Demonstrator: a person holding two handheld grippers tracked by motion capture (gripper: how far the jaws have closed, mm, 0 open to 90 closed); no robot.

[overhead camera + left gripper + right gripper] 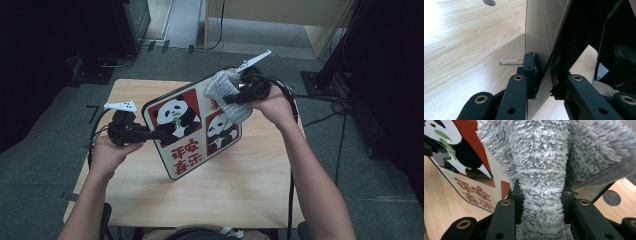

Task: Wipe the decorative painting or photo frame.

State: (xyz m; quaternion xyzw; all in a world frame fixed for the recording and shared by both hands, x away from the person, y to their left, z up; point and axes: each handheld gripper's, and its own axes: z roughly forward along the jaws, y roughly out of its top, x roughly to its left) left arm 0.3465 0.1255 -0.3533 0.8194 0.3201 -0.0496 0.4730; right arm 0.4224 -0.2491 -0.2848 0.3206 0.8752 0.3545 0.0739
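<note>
— Black jaws of the right gripper (540,202) are clamped on a fluffy grey microfibre cloth (541,170), pressed to the top of the glossy panda-printed board (192,125).
— And the left gripper (150,134)?
— Pinched shut on that board's left edge, tilting it over the pale wooden table (240,180). Hard wiping could twist the board loose; the right gripper's cable hangs just right of it.

Red Chinese characters, upside down, on the panda board (192,127)
</note>
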